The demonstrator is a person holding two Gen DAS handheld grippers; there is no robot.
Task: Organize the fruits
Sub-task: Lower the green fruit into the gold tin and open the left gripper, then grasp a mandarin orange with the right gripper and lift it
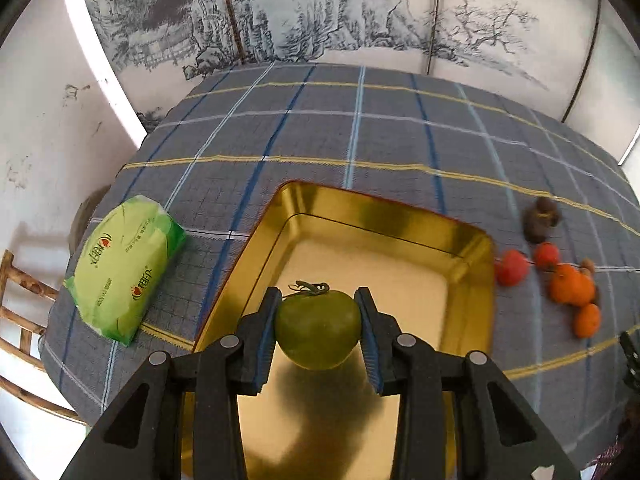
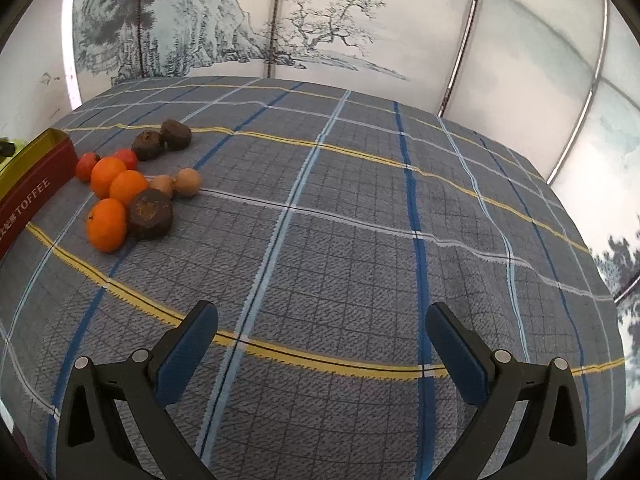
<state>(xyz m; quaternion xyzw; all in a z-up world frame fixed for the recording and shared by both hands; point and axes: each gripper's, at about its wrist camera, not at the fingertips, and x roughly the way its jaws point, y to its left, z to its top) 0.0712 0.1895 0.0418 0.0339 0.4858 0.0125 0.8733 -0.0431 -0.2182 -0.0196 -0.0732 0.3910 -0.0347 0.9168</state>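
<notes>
My left gripper [image 1: 318, 300] is shut on a green tomato [image 1: 318, 330] with a dark stem and holds it above the gold tin tray [image 1: 400, 208]. My right gripper [image 2: 320, 316] is open and empty above the plaid cloth. A pile of fruit lies to its far left beside the tray's red wall [image 2: 36, 188]: three oranges [image 2: 106, 224], red tomatoes [image 2: 86, 166], brown fruits [image 2: 150, 210] and tan round ones [image 2: 188, 182]. The same pile shows right of the tray in the left wrist view, with oranges [image 1: 572, 290] and red tomatoes [image 1: 512, 266].
A green tissue pack [image 1: 124, 276] lies left of the tray near the table's left edge. A wooden chair [image 1: 24, 320] stands beyond that edge. A painted screen [image 2: 320, 32] backs the table.
</notes>
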